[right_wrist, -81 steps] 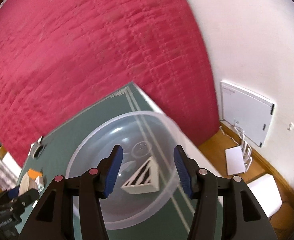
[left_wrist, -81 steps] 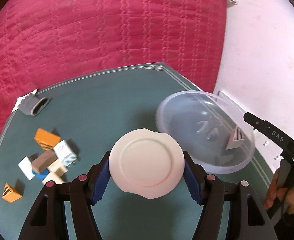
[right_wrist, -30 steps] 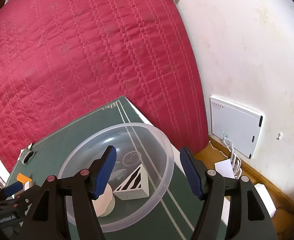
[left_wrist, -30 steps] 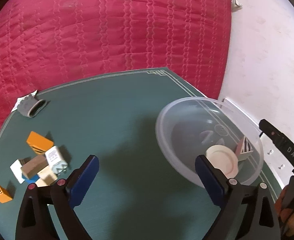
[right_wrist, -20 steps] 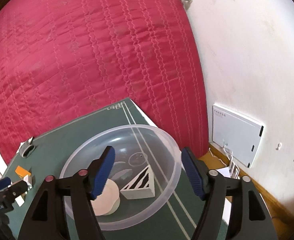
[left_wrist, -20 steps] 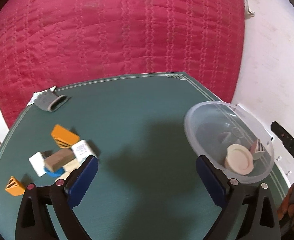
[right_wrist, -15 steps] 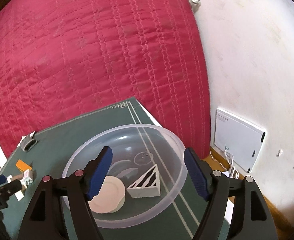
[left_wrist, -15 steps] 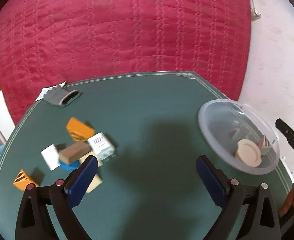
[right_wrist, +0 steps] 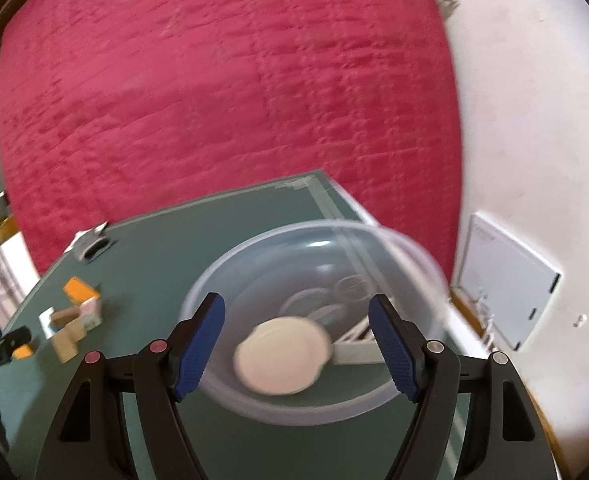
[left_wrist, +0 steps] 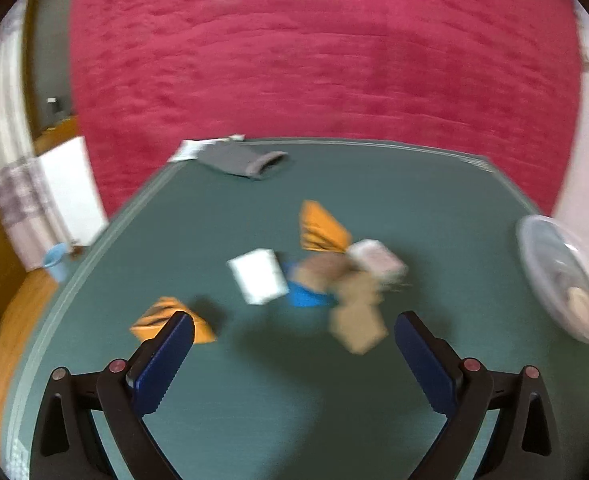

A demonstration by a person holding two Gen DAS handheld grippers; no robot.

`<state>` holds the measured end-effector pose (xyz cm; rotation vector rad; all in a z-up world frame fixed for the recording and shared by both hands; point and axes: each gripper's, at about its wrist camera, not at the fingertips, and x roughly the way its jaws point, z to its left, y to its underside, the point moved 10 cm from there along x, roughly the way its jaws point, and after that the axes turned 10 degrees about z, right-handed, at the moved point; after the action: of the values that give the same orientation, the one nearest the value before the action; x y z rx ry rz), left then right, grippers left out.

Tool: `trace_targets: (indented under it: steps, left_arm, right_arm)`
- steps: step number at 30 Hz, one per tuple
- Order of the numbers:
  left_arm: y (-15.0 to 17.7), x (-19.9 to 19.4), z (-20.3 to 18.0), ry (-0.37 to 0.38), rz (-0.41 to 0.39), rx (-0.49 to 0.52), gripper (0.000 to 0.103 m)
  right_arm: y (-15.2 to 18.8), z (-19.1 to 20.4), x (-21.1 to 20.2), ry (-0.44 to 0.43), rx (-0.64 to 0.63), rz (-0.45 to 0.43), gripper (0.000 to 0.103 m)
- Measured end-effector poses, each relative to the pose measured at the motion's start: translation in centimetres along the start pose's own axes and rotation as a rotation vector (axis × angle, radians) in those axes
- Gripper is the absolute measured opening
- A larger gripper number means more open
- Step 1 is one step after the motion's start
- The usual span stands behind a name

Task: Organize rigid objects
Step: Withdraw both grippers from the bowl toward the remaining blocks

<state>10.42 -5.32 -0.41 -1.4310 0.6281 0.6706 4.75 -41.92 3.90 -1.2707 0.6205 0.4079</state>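
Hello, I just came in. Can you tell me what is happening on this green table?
A person is sorting small rigid pieces into a clear bowl with two hand-held grippers. A cream disc and a striped white wedge already lie in it. The left gripper, open and empty, faces the loose blocks on the green table. The right gripper, open too, hangs over the bowl.
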Motion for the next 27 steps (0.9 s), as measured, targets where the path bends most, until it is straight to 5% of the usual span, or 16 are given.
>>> trace_targets:
  steps: [12,27]
  left_arm:
    - [0.0,0.7,5.3,-0.077,0.011,-0.061,0.102]
    - [1.3,3.2,9.7,-0.114,0.076,-0.139,0.102]
  right_arm:
    - [3.5,7.9,-0.3,-0.148,-0.129,0.09,0.075]
    - [6.2,11.9,-0.5,-0.216,-0.216,0.152,0.075]
